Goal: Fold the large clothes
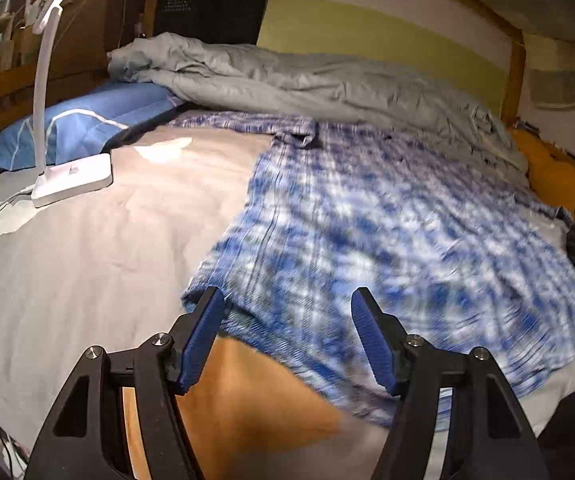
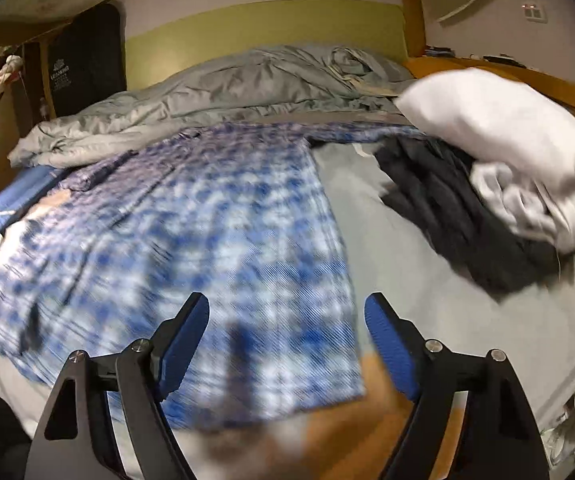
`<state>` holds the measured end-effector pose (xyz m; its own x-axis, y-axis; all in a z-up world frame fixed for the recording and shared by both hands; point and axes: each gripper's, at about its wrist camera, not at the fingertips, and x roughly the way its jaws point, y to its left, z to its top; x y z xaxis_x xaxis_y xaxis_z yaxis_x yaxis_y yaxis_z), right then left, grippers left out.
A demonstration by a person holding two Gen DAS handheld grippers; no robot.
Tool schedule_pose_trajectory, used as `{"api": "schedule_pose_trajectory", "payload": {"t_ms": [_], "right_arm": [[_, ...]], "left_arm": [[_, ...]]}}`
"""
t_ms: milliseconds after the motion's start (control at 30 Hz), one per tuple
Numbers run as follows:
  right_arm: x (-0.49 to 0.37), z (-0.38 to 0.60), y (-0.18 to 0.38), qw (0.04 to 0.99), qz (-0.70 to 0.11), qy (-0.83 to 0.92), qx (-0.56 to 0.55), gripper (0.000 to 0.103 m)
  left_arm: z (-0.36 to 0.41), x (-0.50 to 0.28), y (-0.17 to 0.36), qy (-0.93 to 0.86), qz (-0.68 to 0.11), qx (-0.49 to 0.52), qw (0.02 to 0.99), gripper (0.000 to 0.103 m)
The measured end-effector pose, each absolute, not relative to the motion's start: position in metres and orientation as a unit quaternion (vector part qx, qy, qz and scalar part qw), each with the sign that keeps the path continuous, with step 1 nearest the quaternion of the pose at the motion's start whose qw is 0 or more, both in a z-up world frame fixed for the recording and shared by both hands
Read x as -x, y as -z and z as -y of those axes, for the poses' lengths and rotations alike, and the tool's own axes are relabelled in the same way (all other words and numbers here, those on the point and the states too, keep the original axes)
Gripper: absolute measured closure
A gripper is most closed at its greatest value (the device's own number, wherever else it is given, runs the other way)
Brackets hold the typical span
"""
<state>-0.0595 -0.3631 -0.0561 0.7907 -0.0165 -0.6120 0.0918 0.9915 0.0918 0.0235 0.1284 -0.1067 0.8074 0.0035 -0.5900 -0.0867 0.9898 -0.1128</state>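
Reaching for the near hem of the plaid shirt [image 1: 367, 216] spread flat on the bed [image 1: 87, 248], the left gripper [image 1: 287, 320] and right gripper [image 2: 287, 320] hang released, each framing a hem corner, which the next move should pinch.

A blue plaid shirt [image 2: 191, 248] lay spread on the bed sheet [image 2: 427, 300]. The right gripper [image 2: 287, 316] hovered open over its near hem. Dark clothes [image 2: 455, 216] and a white pillow [image 2: 499, 128] lay beside.
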Motion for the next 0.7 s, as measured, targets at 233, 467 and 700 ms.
{"api": "schedule_pose_trajectory", "payload": {"t_ms": [233, 467, 700], "right_arm": [[0.059, 0.393, 0.075, 0.931, -0.342, 0.011, -0.128, 0.035], [0.065, 0.398, 0.09, 0.922, -0.356, -0.02, -0.147, 0.05], [0.066, 0.405, 0.084, 0.913, -0.362, -0.029, -0.187, 0.093]], "left_arm": [[-0.164, -0.035, 0.129, -0.001, -0.342, 0.134, 0.93, 0.044], [-0.162, -0.033, 0.131, 0.021, -0.343, 0.117, 0.932, 0.044], [-0.172, -0.035, 0.131, 0.01, -0.344, 0.147, 0.927, 0.044]]}}
